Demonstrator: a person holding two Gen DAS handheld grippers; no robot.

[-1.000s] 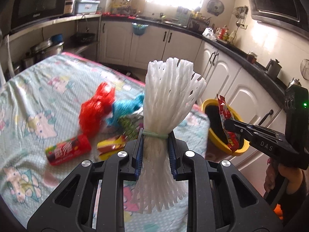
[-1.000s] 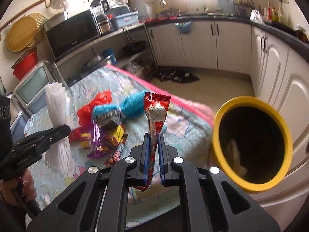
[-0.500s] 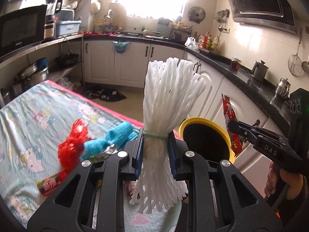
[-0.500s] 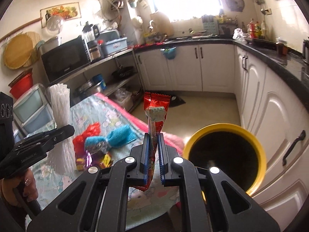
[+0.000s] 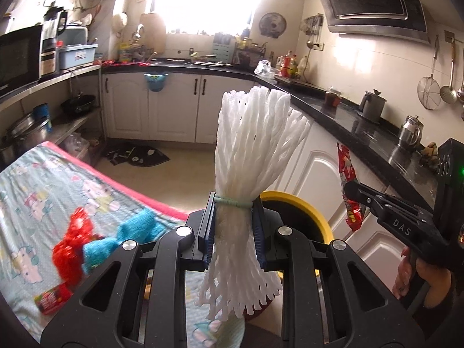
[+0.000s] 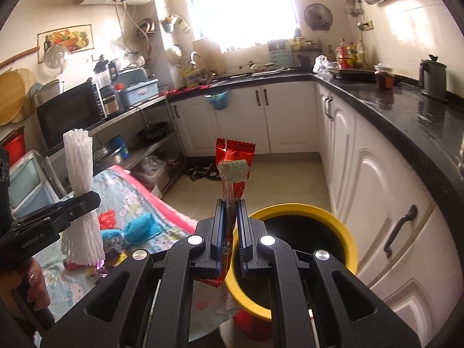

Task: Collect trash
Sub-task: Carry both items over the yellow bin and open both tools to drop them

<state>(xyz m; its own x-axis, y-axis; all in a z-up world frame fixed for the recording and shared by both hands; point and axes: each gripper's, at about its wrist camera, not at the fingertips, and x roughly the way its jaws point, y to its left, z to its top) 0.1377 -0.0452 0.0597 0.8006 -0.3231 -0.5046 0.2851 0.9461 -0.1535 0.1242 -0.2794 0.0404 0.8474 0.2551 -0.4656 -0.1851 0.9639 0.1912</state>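
My left gripper [image 5: 233,226] is shut on a white foam fruit net [image 5: 252,145] tied with a green band, held upright; the net also shows in the right wrist view [image 6: 79,191]. My right gripper [image 6: 232,226] is shut on a red snack wrapper [image 6: 235,168], also visible in the left wrist view [image 5: 349,188]. A yellow-rimmed bin [image 6: 342,232] stands just beyond and below both grippers, its rim showing in the left wrist view [image 5: 301,203]. Both grippers are raised near the bin's rim.
On the patterned tablecloth [image 5: 34,191] lie a red net [image 5: 74,240], a blue net [image 5: 130,232] and a red wrapper [image 5: 53,301]. White cabinets [image 6: 377,203] and a black countertop [image 6: 406,116] run along the right. The floor [image 6: 261,174] lies beyond the table.
Both grippers have lifted and tilted up and moved toward the bin, with the table trash sliding lower left in view. Each still holds its item.
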